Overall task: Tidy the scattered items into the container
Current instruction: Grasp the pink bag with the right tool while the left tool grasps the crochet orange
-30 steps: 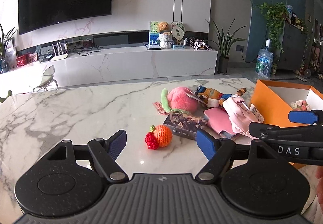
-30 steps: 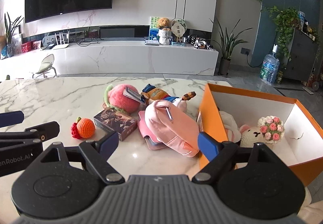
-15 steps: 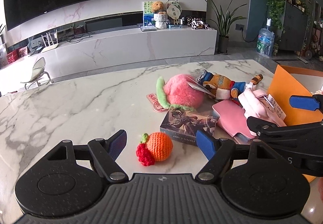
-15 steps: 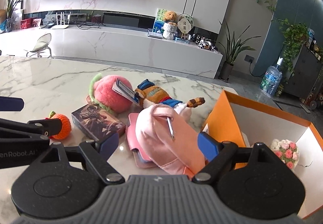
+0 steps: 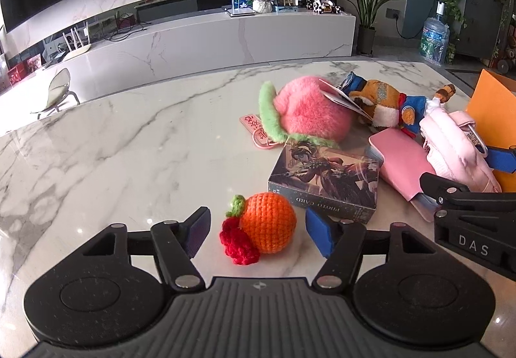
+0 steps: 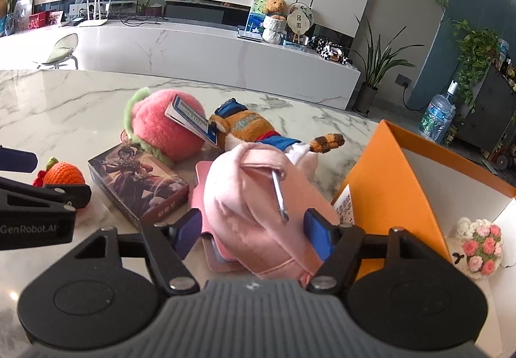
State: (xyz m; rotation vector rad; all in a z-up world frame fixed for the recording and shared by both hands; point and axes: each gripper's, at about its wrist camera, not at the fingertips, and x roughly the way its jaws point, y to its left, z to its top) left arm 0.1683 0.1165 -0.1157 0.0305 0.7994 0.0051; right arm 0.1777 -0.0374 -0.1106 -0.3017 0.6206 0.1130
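Observation:
My left gripper is open, its fingers on either side of a crocheted orange with a red berry on the marble table. My right gripper is open around a pale pink pouch with a metal clip; whether the pads touch it is unclear. Behind lie a dark card box, a flat pink case, a pink plush peach and a brown plush doll. The orange box stands at the right.
Inside the orange box sit a white plush and a crocheted rose bouquet. A small pink tag lies left of the peach. The marble table stretches to the left. A white TV console stands behind the table.
Both grippers have moved forward and down. The crocheted orange now sits between the left fingers, and the pink pouch between the right fingers. Nothing on the table has moved.

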